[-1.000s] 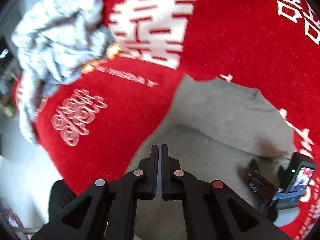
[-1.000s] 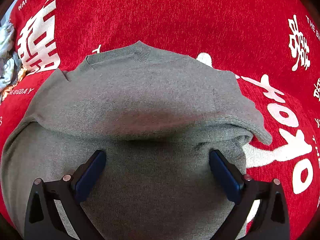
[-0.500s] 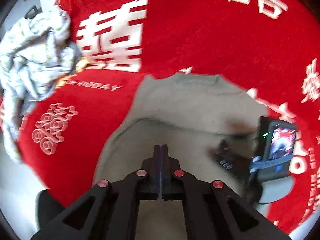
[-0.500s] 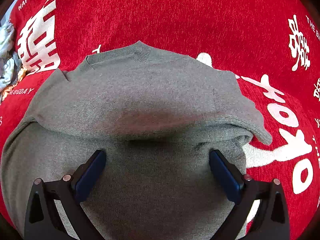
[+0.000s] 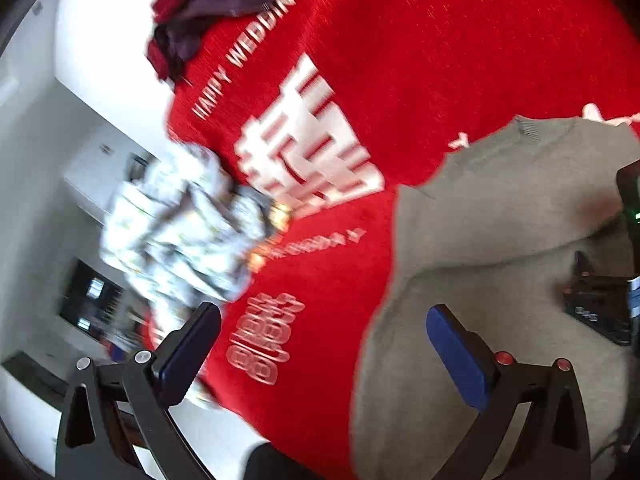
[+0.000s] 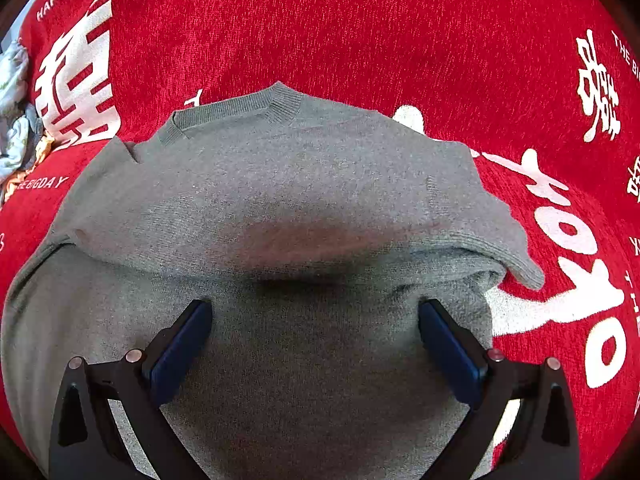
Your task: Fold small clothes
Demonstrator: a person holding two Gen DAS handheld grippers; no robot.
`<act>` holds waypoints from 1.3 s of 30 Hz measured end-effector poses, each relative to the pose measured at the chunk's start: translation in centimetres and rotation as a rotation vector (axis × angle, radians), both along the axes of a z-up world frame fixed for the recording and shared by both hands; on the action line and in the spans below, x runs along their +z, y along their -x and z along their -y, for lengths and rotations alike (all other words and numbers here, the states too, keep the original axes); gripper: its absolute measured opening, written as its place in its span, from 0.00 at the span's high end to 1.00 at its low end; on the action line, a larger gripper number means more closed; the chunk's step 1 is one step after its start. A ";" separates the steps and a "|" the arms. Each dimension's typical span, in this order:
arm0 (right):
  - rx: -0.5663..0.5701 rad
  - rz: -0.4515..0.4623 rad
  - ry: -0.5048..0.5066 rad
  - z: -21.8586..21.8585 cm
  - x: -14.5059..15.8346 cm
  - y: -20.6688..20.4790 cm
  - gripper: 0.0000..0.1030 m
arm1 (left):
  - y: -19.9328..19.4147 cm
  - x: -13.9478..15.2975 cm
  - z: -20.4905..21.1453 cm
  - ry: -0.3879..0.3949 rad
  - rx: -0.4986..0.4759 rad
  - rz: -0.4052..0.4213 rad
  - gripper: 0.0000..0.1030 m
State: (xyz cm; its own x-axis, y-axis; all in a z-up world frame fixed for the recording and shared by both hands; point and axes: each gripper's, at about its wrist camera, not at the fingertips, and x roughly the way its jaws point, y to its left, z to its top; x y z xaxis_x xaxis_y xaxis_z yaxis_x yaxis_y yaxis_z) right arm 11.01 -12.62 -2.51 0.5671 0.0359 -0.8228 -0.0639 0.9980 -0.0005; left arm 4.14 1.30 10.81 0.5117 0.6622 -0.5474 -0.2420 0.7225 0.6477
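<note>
Grey sweater [image 6: 304, 184] lies half-folded on red cloth [image 6: 360, 32]. Left gripper [image 5: 320, 340]: jaws just sprung wide, nothing between, straddling sweater's left edge. Right gripper [image 6: 314, 332]: jaws wide, empty, over sweater. Risk: pinching red cloth along with sweater edge, dragging fold askew.

sweater [image 6: 304, 184]: grey | cloth [image 6: 360, 28]: red, white lettering | pads [image 6: 180, 344]: blue

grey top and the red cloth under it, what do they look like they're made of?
Grey top: fine knit, probably wool or cotton blend; matte, with a ribbed collar and flecked stitch texture. Red cloth: looks like chenille or short-pile velvet; streaky sheen in the nap, white lettering printed or woven in, cannot tell which.
</note>
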 end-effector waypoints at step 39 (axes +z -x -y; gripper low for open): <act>0.081 -0.026 -0.038 0.7 0.4 0.3 0.00 | -13.7 -13.4 -17.8 0.481 0.227 -0.193 0.00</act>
